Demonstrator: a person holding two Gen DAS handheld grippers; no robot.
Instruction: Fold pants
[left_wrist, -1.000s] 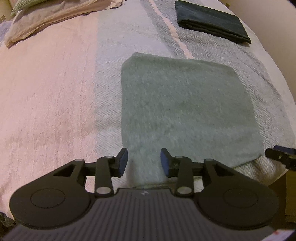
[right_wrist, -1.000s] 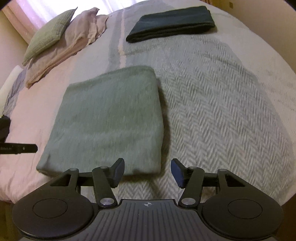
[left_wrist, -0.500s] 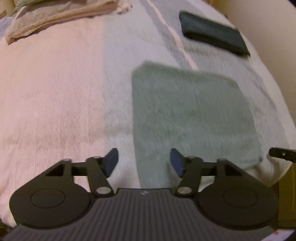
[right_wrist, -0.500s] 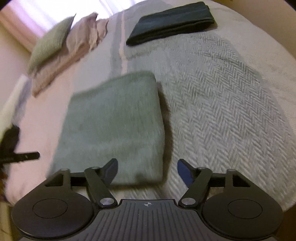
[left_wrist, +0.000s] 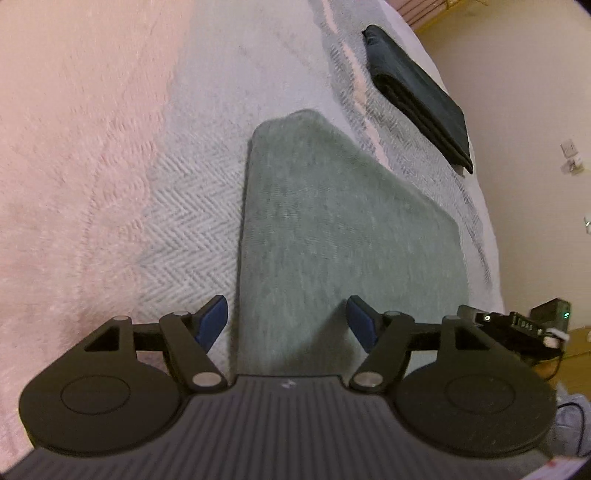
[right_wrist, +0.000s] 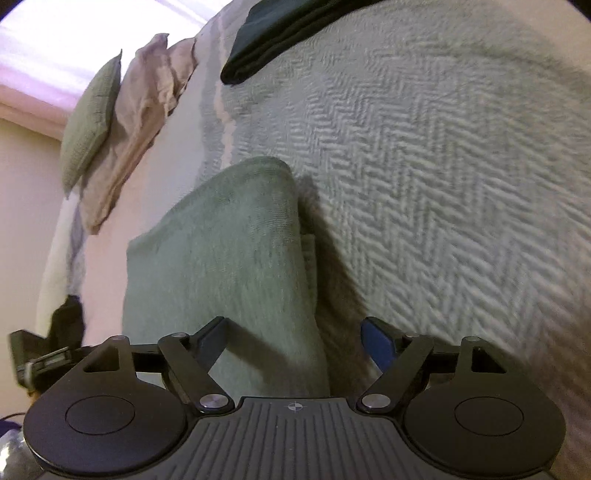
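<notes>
both wrist views close, angled down, sharing green pants (left_wrist: 332, 240)

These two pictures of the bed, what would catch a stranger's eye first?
Probably the grey-green folded pants, lying flat near the bed's edge on a herringbone bedspread. Each camera's own black gripper fills the foreground, jaws open with nothing held: the left gripper straddles the pants' left edge, the right gripper their right edge. Farther back lies a dark folded garment, and pillows sit at the head.

Around the folded grey-green pants (left_wrist: 332, 229) the herringbone bedspread (right_wrist: 443, 184) lies bare on both sides. A folded dark garment (left_wrist: 417, 99) lies well beyond them; the pillows (right_wrist: 110, 122) are farther off, toward the headboard.
</notes>
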